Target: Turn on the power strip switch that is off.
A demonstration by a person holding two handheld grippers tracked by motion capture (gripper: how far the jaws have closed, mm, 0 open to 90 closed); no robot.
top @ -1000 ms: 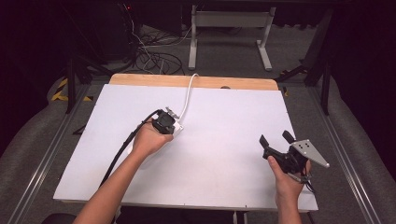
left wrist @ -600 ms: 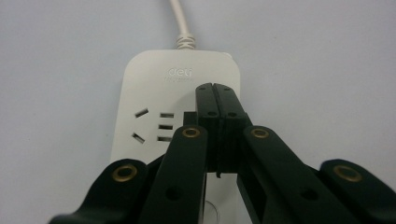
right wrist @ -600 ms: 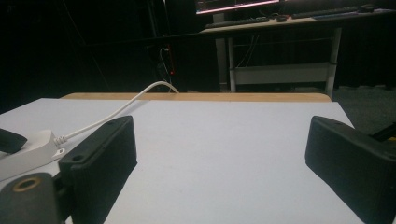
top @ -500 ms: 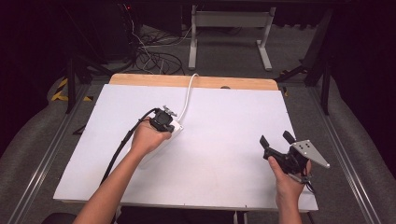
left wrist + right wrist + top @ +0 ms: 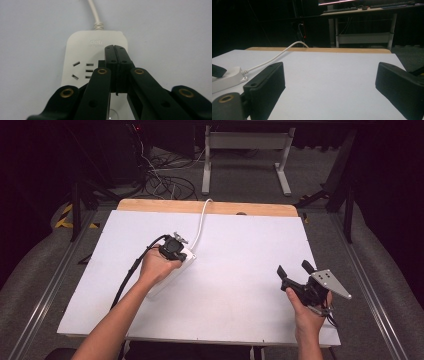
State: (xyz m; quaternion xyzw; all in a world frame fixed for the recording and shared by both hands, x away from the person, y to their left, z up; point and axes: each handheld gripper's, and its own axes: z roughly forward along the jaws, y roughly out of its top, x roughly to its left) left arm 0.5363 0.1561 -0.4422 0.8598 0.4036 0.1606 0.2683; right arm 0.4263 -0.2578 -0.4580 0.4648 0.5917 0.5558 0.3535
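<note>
A white power strip (image 5: pixel 82 50) lies on the white table, and its cord (image 5: pixel 93 12) runs away toward the far edge. My left gripper (image 5: pixel 115 48) is shut with nothing between the jaws, its tips right over the strip's top face beside a socket. In the high view the left gripper (image 5: pixel 175 247) sits left of centre, with the hand covering most of the power strip (image 5: pixel 187 256). My right gripper (image 5: pixel 293 268) is open and held low near the table's front right. In its own view the right gripper (image 5: pixel 332 87) is empty, and the power strip (image 5: pixel 227 77) lies far left.
The white board (image 5: pixel 240 245) rests on a wooden tabletop whose strip (image 5: pixel 210 207) shows at the far edge, where the cord (image 5: pixel 200 225) drops off. A black cable (image 5: pixel 127 277) trails from the left gripper toward the front. Beyond the table stand dark desk legs (image 5: pixel 245 150) and floor cables.
The left hand and its gripper have edged very slightly to the left over the power strip. The right gripper has stayed in place and open.
</note>
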